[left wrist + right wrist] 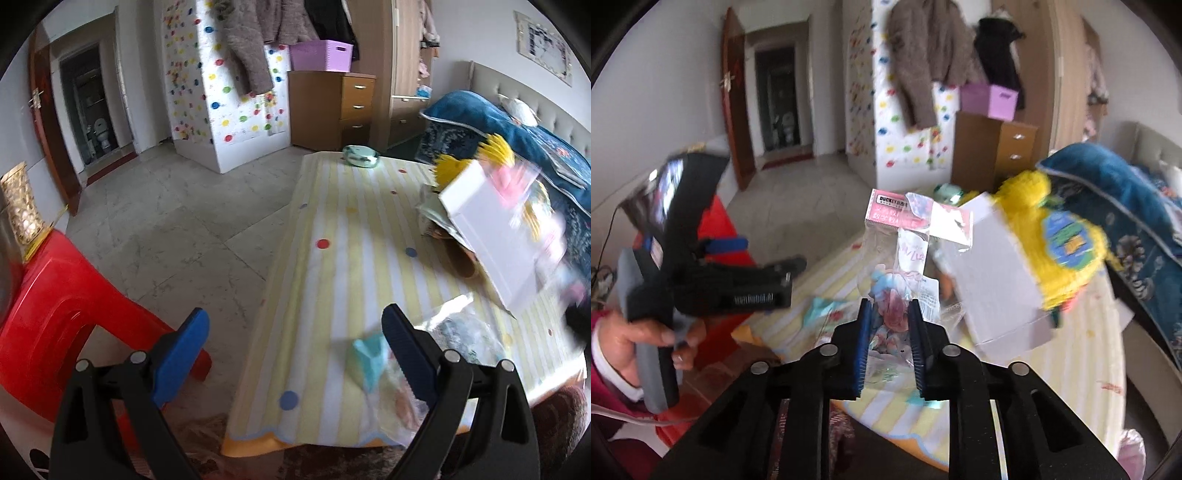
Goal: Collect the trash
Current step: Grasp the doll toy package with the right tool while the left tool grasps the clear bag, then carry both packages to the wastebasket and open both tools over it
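1. Left wrist view: the left tongs (295,332) are spread wide with nothing between them, hanging over the near edge of the desk (332,206) with the yellow striped cloth. At about 4 o'clock there's a clear plastic bag (461,332) and a small teal scrap (369,356) lying on the cloth, the scrap just beside the right-side finger. At 2 o'clock a white cardboard box (491,240) is up off the desk, blurry. Red plastic stool (55,295) sits at 8 o'clock on the floor.

2. Right wrist view: the right tongs (888,343) are clamped on a clear toy packet with a pink header card (916,229), sticking up toward 12 o'clock. The white box and a yellow fluffy thing (1060,251) sit at 2-3 o'clock.

3. Risk, imo: the packet is slippery film pinched near its bottom, so it could slide out or flop over and knock into the box. That teal scrap also looks easy to miss.
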The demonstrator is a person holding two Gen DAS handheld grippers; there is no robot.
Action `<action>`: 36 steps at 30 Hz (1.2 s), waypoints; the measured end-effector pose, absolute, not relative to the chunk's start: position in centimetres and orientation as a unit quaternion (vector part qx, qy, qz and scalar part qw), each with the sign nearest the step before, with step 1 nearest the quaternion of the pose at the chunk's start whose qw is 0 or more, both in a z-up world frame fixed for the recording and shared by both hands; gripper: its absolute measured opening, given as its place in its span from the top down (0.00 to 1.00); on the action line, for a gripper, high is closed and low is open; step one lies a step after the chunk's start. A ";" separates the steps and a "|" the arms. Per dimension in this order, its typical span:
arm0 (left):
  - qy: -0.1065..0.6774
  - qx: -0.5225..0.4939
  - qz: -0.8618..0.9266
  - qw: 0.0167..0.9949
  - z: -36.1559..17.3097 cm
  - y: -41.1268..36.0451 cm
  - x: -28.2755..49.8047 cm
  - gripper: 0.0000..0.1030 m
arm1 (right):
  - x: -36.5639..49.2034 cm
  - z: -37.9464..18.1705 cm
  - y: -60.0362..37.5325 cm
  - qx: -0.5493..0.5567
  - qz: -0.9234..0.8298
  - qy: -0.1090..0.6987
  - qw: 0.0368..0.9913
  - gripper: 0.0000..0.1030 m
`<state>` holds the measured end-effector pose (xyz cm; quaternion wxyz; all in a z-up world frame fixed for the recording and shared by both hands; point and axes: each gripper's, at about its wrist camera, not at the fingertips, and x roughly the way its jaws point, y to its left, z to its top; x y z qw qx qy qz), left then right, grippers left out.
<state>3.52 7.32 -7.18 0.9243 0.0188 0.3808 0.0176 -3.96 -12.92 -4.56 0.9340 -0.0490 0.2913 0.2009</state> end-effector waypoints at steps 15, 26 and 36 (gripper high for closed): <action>0.446 0.069 -0.140 0.881 -10.3 -0.2 1.7 0.11 | -5.6 -4.0 -20.5 -0.042 0.071 0.295 0.952 0.85; 0.460 0.080 -0.116 0.877 -12.3 -0.1 3.4 0.10 | -5.3 -4.8 -21.4 -0.030 0.071 0.300 0.951 0.85; 0.451 0.086 -0.120 0.880 -11.9 -0.8 4.5 0.28 | -4.6 -5.4 -21.5 -0.025 0.070 0.312 0.947 0.85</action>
